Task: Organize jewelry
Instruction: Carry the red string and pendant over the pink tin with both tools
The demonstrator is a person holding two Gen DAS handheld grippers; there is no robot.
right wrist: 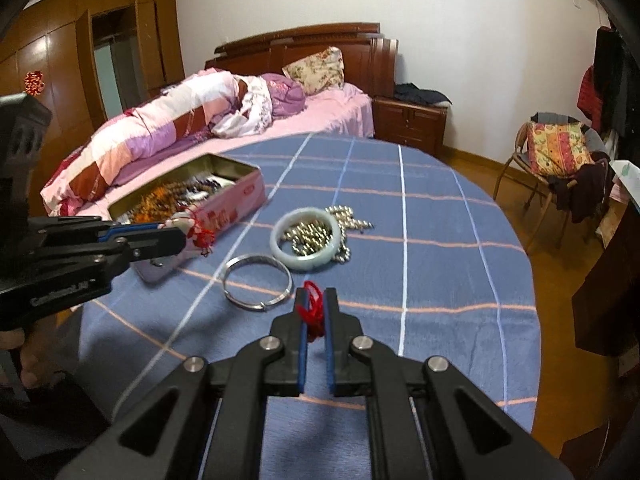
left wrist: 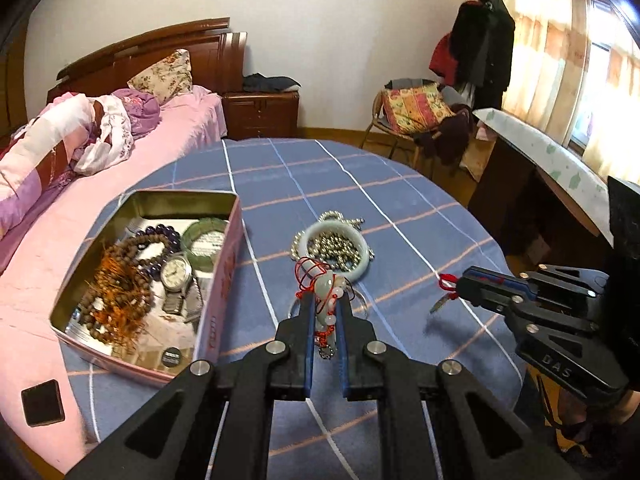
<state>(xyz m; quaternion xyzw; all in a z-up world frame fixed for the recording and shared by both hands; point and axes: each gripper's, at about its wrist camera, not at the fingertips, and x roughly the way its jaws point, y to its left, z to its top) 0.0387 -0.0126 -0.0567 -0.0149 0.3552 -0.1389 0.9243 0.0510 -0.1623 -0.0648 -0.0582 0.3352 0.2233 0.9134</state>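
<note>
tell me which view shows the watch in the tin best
The left wrist view: it looks down into the tin, so the watch dial shows plainly. The right wrist view sees the tin side-on; beads show, no watch.

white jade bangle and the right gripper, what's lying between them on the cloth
In the right wrist view a thin silver bangle lies flat on the blue checked cloth, between the white jade bangle and the right gripper.
</note>
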